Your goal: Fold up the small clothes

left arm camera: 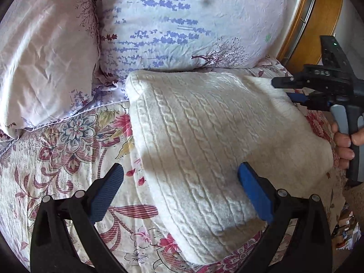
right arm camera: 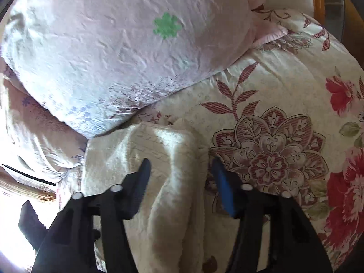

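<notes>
On a bed covered by a cream quilt with red and pink flower print point(left arm camera: 68, 150) lies a folded cream cable-knit sweater point(left arm camera: 204, 136), its far edge just beside a plump lilac pillow printed with blue and purple sprigs point(left arm camera: 182, 22). A second, paler pink pillow point(left arm camera: 41, 68) leans at the left of that one, and a curved wooden headboard point(left arm camera: 318, 22) shows behind them at the upper right.

From the left wrist view, the left gripper point(left arm camera: 180, 182) tilts steeply down over the sweater's near left edge. Its jaws stand spread wide: the left blue pad hangs over the quilt, the right blue pad over the knit, and the sweater's edge runs between them. Neither pad presses on the cloth.

At the right edge of the same view, the right gripper point(left arm camera: 286, 88) reaches in sideways above the sweater's far right corner, with a hand point(left arm camera: 343, 143) wrapped around its grey and black handle. Its own camera shows it pointing down, jaws partly apart, a raised fold of the sweater point(right arm camera: 177, 182) between them; the left finger lies over the knit and the right blue pad sits beside the fold's edge, near the quilt. The pads do not visibly pinch the fold.
</notes>
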Demonstrator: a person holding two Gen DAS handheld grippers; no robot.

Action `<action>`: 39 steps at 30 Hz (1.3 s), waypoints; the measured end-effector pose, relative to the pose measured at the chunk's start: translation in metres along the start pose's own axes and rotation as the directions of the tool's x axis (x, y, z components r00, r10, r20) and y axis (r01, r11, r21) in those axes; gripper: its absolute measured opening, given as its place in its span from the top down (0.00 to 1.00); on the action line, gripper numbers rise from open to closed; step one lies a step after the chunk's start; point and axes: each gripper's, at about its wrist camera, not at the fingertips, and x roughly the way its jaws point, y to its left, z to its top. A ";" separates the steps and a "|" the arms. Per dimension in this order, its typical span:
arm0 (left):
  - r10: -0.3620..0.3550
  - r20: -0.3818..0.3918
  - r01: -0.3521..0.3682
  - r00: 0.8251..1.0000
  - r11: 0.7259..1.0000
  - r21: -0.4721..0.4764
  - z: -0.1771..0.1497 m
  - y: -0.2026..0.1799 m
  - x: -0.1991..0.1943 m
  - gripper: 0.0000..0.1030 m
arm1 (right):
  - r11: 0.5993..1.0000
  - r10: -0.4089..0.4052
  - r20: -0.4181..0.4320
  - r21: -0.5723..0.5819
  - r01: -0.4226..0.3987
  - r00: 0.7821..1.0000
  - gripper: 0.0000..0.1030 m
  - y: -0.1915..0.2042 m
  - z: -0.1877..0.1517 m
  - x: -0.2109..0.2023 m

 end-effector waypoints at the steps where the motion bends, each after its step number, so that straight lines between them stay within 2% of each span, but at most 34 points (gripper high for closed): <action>1: 0.003 0.005 -0.003 1.000 1.000 -0.002 -0.001 0.002 -0.002 0.02 | 0.999 0.033 0.007 -0.006 -0.033 0.999 0.38 0.001 -0.005 -0.010; 3: 0.005 0.006 -0.005 1.000 1.000 -0.011 -0.004 0.006 -0.007 0.02 | 0.996 0.091 -0.012 -0.009 -0.091 0.996 0.39 0.001 -0.019 -0.023; 7: 0.003 -0.005 -0.003 1.000 1.000 -0.019 -0.010 0.008 -0.010 0.02 | 0.995 0.103 -0.082 0.000 -0.103 0.991 0.53 0.000 -0.049 -0.021; 8: 0.004 -0.010 -0.004 1.000 1.000 -0.020 -0.012 0.009 -0.010 0.02 | 0.995 0.095 -0.097 -0.006 -0.096 0.991 0.60 0.001 -0.055 -0.016; 9: 0.005 -0.014 -0.006 1.000 1.000 -0.023 -0.012 0.009 -0.009 0.02 | 0.997 0.070 -0.105 -0.016 -0.072 0.992 0.83 0.002 -0.059 -0.012; 10: 0.004 -0.017 -0.005 1.000 1.000 -0.025 -0.013 0.009 -0.008 0.02 | 1.000 0.022 -0.102 -0.019 -0.024 0.995 0.89 0.001 -0.062 -0.008; 14: 0.003 -0.026 -0.004 1.000 1.000 -0.031 -0.017 0.011 -0.003 0.02 | 0.996 -0.028 -0.063 0.083 0.033 0.998 0.90 -0.023 -0.070 -0.002; 16: -0.006 -0.034 0.005 0.999 0.999 -0.039 -0.018 0.011 0.003 0.02 | 0.993 -0.025 -0.063 0.110 0.032 0.998 0.90 -0.031 -0.073 0.002; 20: -0.049 -0.038 0.045 0.998 0.995 -0.091 -0.020 0.019 0.005 0.02 | 0.995 -0.023 -0.068 0.099 0.030 0.997 0.90 -0.031 -0.071 0.006; 21: -0.069 -0.028 0.066 0.997 0.991 -0.113 -0.018 0.023 0.001 0.02 | 0.995 -0.023 -0.068 0.092 0.029 0.997 0.87 -0.031 -0.069 0.006; 23: -0.120 0.028 0.123 0.992 0.976 -0.179 -0.014 0.040 -0.012 0.02 | 0.995 0.005 -0.045 0.099 0.000 0.999 0.73 -0.031 -0.067 -0.010; 25: -0.176 0.081 0.191 0.981 0.943 -0.271 -0.007 0.062 -0.020 0.02 | 0.993 0.035 -0.016 0.116 -0.033 0.999 0.19 -0.032 -0.061 -0.021; 26: -0.200 0.090 0.218 0.976 0.924 -0.315 -0.003 0.073 -0.019 0.02 | 0.991 0.054 -0.002 0.124 -0.053 0.999 0.13 -0.033 -0.058 -0.024; 28: -0.240 0.079 0.252 0.967 0.889 -0.382 0.006 0.088 -0.011 0.02 | 0.984 0.105 0.006 0.145 -0.105 0.994 0.12 -0.036 -0.050 -0.026; 31: -0.315 0.052 0.306 0.947 0.847 -0.436 0.017 0.097 0.008 0.02 | 0.960 0.182 -0.043 0.224 -0.168 0.982 0.12 -0.043 -0.037 -0.009; 34: -0.341 0.015 0.313 0.940 0.844 -0.436 0.023 0.094 0.024 0.05 | 0.955 0.190 -0.074 0.244 -0.167 0.979 0.12 -0.045 -0.026 0.006; 36: -0.368 -0.008 0.328 0.930 0.838 -0.435 0.025 0.091 0.034 0.12 | 0.952 0.212 -0.086 0.243 -0.186 0.973 0.12 -0.045 -0.022 0.011; 39: -0.407 -0.042 0.350 0.912 0.830 -0.435 0.024 0.082 0.048 0.23 | 0.947 0.253 -0.121 0.233 -0.220 0.960 0.19 -0.039 -0.020 0.024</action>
